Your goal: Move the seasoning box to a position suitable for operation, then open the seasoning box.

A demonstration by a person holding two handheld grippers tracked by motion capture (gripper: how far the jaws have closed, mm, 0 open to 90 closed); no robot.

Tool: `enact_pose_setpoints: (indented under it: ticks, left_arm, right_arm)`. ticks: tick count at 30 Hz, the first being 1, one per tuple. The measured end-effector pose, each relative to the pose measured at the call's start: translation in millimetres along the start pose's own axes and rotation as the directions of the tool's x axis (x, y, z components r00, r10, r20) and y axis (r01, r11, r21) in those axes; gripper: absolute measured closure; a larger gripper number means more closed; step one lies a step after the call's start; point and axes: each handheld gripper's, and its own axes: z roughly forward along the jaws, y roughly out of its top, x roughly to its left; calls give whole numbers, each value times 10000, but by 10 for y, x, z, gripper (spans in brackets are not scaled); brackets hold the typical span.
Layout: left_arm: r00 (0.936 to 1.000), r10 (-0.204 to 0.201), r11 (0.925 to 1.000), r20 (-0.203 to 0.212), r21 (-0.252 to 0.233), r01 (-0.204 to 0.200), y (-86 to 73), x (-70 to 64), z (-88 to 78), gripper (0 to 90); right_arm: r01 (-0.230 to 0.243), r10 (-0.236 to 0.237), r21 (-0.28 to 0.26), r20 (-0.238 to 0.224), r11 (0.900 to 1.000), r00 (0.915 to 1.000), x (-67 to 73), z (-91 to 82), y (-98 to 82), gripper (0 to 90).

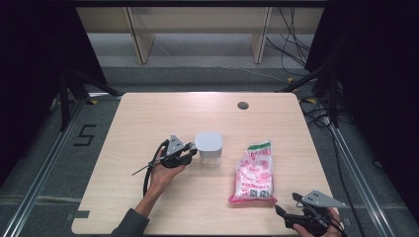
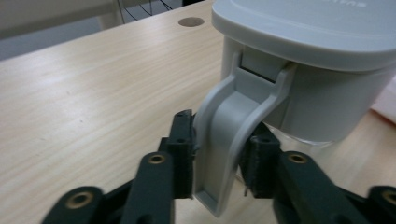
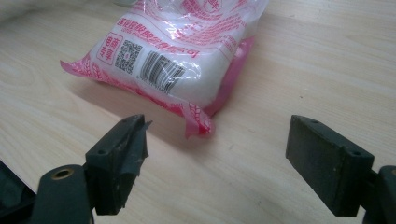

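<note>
I count two grippers: left gripper [image 1: 190, 154] mid-left of the high view, right gripper [image 1: 284, 211] at the bottom right corner. One table [image 1: 148, 123]. One grey lidded container [image 1: 208, 148] at centre, with one handle [image 2: 229, 140]. One pink-and-white plastic bag [image 1: 254, 173] right of centre. One round hole [image 1: 242, 105] in the tabletop, upper middle.

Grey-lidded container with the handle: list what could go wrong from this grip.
1. The left tongs are shut on the grey plastic handle alone, so the grey-lidded white container may tilt or swing if lifted.
2. The handle joins by a clip under the lid; a hard pull might spring it.
3. The pink-printed clear plastic bag lies close beside the container; a sideways move could knock it.
</note>
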Motion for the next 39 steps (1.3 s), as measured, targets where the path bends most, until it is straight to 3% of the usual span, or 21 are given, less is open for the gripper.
enact_pose_setpoints:
  ticks: [1,2,4,7,11,14,17,18,19,20,22,23,26,27,30,33,34,36,38,39]
  left_arm:
    - [9998,170,9998,56,79,-170,2,4,-14,621]
    - [9996,273,9995,98,149,-274,7,9,-36,588]
    - [9996,22,10000,287,63,-23,9,17,-80,526]
    - [9995,-150,9998,261,133,147,16,37,-145,447]
    - [9996,-148,9996,220,233,143,36,69,-245,376]
    - [9997,-230,9992,114,325,226,56,72,-313,364]
    - [9991,-368,9989,193,308,362,61,85,-360,379]
    - [9993,-349,9989,142,309,345,65,91,-379,385]
    - [9991,-396,9990,126,223,393,68,96,-391,387]
    - [9988,-453,9988,183,174,450,73,98,-405,395]
    - [9989,-415,9990,195,188,411,89,102,-435,430]
    - [9993,-286,9994,232,198,282,100,111,-456,459]
    - [9999,-86,9999,116,-112,88,127,124,-510,618]
    - [10000,-9,9999,79,-147,10,133,124,-526,680]
    - [9995,305,9989,-73,-345,-307,143,106,-561,826]
    - [9997,223,9980,82,-587,-218,158,86,-576,872]
    - [9995,251,9973,167,-692,-239,164,85,-578,884]
    - [9996,213,9971,191,-739,-199,176,65,-581,892]
    - [9994,-6,9959,341,-899,37,188,50,-574,893]
    - [9991,-8,9952,422,-981,50,196,45,-567,893]
  right_arm:
    - [-527,528,140,-23,9985,9986,40,-16,-2,214]
    - [-434,434,107,-70,9990,9990,31,-13,-2,214]
    - [9,-9,-32,-33,10000,10000,-10,-1,-1,213]
    - [-156,156,28,-109,9999,9998,-1,-4,0,212]
    - [18,-18,-2,-132,10000,9999,-15,11,2,211]
    - [-183,184,71,-59,9998,9998,7,-1,-2,211]
    - [116,-116,-6,-152,9999,9998,4,6,4,211]
    - [-97,98,131,-72,9999,9999,31,-5,3,211]
    - [315,-315,25,-2,9995,9995,6,-1,10,212]
    - [-204,207,197,-121,9996,9997,45,-9,9,211]
    - [-181,184,241,-119,9995,9998,45,-6,8,212]
    - [193,-192,123,-84,9997,9998,9,8,9,211]
    - [133,-133,27,-102,9999,9999,-12,17,7,208]
    - [-114,115,151,-120,9998,9999,-2,5,10,206]
    - [29,-27,89,-140,10000,9999,-19,15,18,199]
    - [148,-148,-22,-139,9999,9998,-13,32,17,195]
    - [-102,104,142,-92,9998,9999,12,22,18,188]
    - [-160,160,77,-49,9998,9999,23,32,22,173]
    - [-435,436,105,-105,9990,9990,46,18,28,160]
    - [56,-57,-122,-115,9999,9999,12,30,34,158]
